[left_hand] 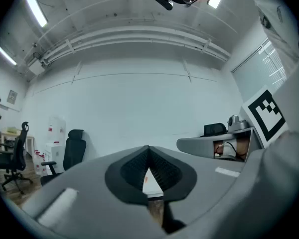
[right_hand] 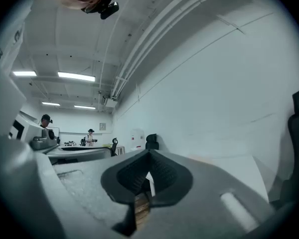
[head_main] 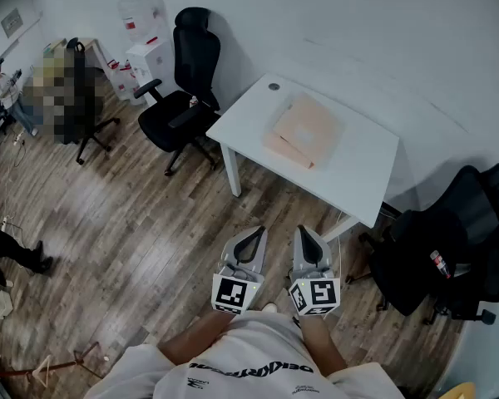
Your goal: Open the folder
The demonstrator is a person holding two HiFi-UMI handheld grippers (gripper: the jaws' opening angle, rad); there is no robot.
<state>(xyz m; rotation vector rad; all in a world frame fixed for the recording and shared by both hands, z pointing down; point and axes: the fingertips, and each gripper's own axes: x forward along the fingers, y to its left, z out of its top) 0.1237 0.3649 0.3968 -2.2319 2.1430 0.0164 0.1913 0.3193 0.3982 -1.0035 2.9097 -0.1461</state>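
A pale beige folder (head_main: 305, 129) lies closed and flat on the white table (head_main: 362, 177), well ahead of both grippers. In the head view my left gripper (head_main: 255, 231) and my right gripper (head_main: 303, 229) are held side by side over the wooden floor, close to my body, pointing level toward the table. Both have their jaws together at the tips with nothing between them. The left gripper view shows its jaws (left_hand: 148, 148) meeting at the tip, and the right gripper view shows the same for its own (right_hand: 149, 152). Neither gripper touches the folder.
A black office chair (head_main: 183, 90) stands left of the table, another black chair (head_main: 449, 248) at its right. White boxes (head_main: 145, 48) sit by the far wall. A person sits at a desk far left (head_main: 8, 90).
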